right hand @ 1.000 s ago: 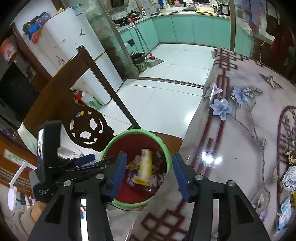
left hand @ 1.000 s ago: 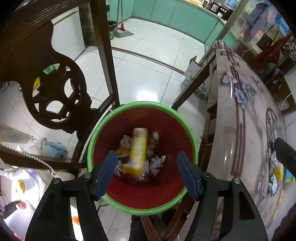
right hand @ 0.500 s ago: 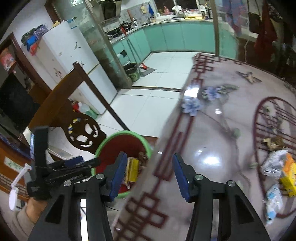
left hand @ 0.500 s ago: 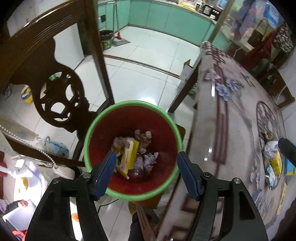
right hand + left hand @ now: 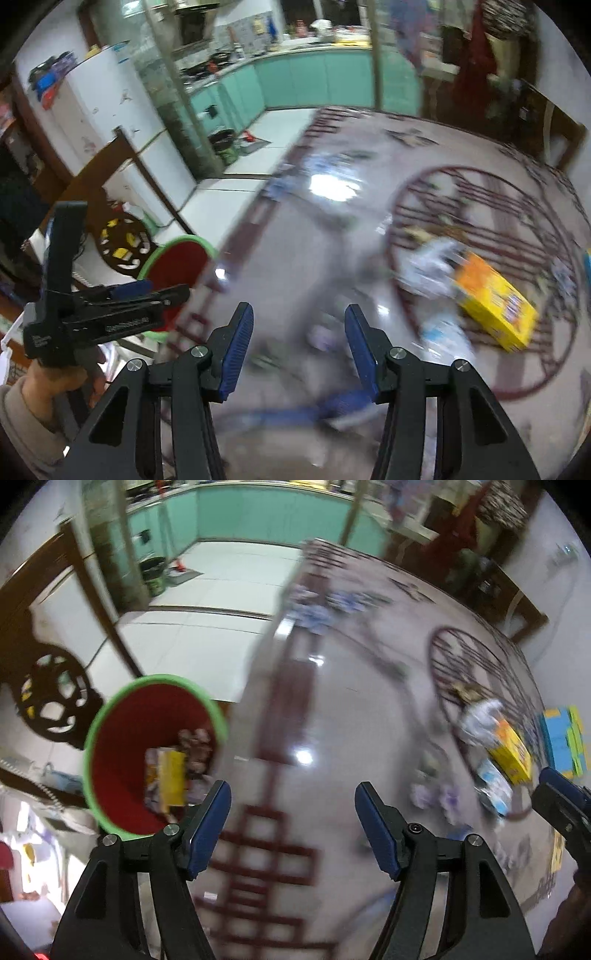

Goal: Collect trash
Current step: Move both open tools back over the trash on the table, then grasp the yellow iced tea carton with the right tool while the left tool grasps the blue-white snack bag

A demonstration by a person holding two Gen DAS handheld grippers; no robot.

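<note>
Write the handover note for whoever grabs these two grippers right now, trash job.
Left gripper: open, nothing between the fingers, over the table edge.
Right gripper: open, empty, over the table.
Bin, red with a green rim, stands beside the table; a yellow pack and crumpled scraps already lie in it.
Left to collect: yellow box, white wrappers beside it, small blurred scraps near the right gripper.

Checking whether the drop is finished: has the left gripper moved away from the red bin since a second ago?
Yes. The left gripper has swung off the red bin, which now sits to its left, and hangs empty over the table.
</note>
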